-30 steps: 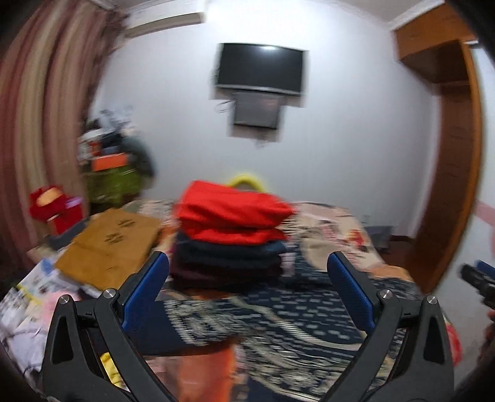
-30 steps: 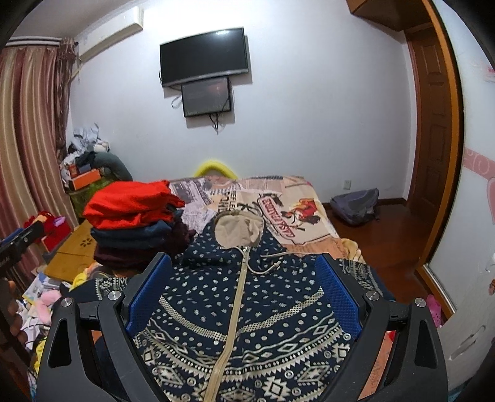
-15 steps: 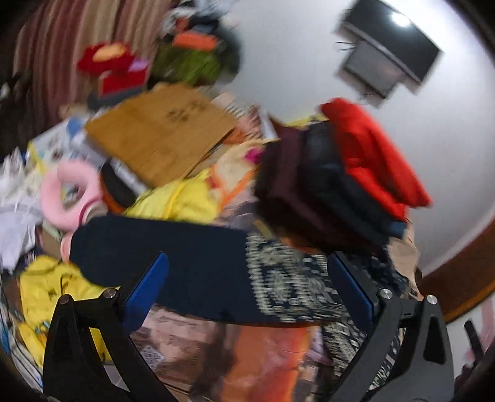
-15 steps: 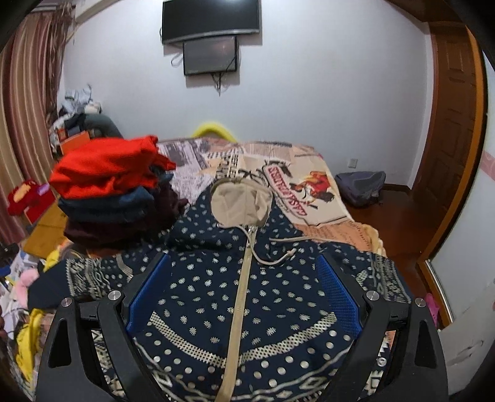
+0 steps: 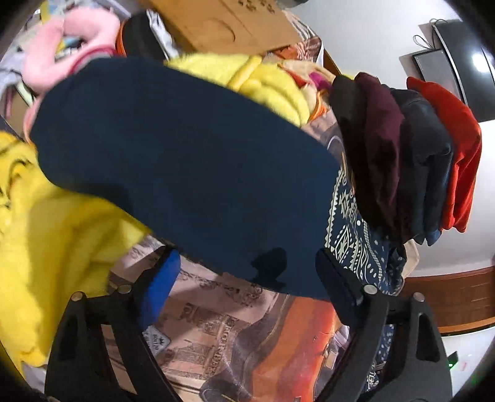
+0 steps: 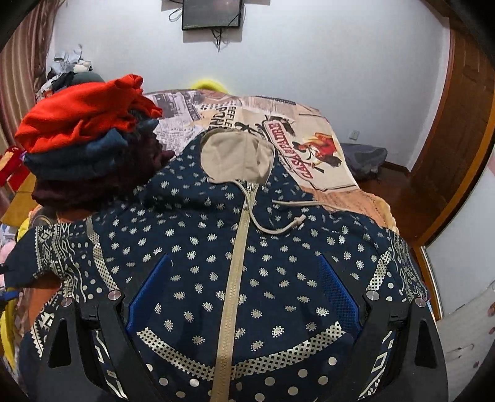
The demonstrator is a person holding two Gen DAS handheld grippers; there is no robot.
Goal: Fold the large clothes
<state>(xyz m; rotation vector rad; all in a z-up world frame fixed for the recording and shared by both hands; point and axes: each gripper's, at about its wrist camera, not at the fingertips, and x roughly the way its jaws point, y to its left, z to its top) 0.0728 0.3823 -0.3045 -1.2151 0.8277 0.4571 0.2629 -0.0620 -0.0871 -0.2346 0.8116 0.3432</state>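
Note:
A navy patterned zip hoodie (image 6: 216, 247) with a beige hood lies front-up, spread on the bed. Its left sleeve (image 5: 185, 160), plain navy towards the cuff, stretches across the left wrist view. My left gripper (image 5: 247, 278) is open, its fingers straddling the near edge of that sleeve, close above it. My right gripper (image 6: 241, 278) is open and empty, hovering over the hoodie's chest with the zip between its fingers.
A stack of folded clothes (image 6: 89, 145), red on top, sits on the bed beside the hoodie's left shoulder; it also shows in the left wrist view (image 5: 417, 154). Yellow fleece (image 5: 46, 232), a pink item (image 5: 62, 46) and a cardboard box (image 5: 222, 24) crowd the left. The printed bedsheet (image 6: 294, 130) extends behind.
My left gripper has swung down and left from facing the room to close over the hoodie's left sleeve. My right gripper has tilted down and come closer over the hoodie's chest.

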